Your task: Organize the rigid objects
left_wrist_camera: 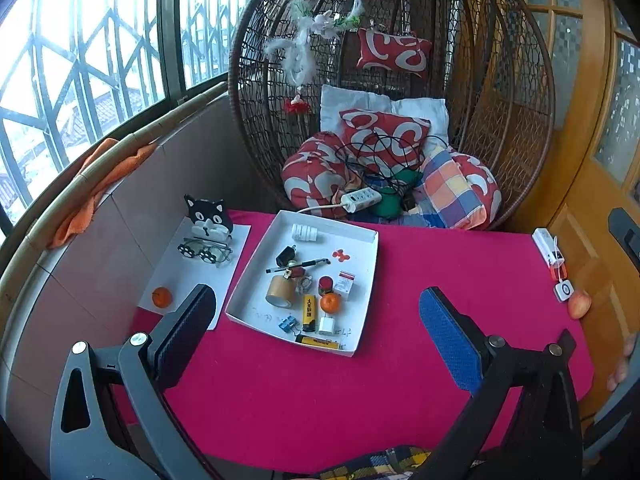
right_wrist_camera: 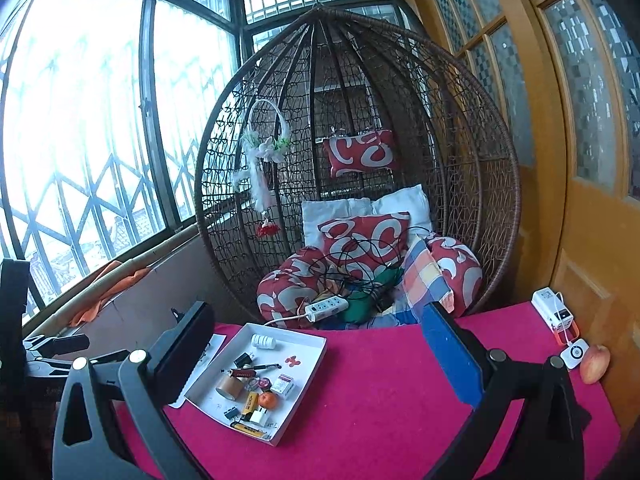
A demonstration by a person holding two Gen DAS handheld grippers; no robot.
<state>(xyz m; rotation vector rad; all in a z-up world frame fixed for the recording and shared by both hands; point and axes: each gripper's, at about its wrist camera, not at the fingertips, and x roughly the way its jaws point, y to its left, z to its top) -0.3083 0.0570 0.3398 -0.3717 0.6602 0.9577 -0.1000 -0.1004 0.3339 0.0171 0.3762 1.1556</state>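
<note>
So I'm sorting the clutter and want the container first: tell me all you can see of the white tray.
The white tray is a shallow, square, open box, cardboard-like, with low upright walls. It lies flat on the pink tablecloth, turned at an angle, its left edge beside a white sheet of paper. Inside lie small items: a tape roll, yellow lighters, a pen, a small orange. Faint handwriting marks its floor. Neither gripper touches it.

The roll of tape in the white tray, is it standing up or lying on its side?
Lying on its side: the tape roll rests on its curved wall, hollow core facing sideways, in the white tray.
</note>
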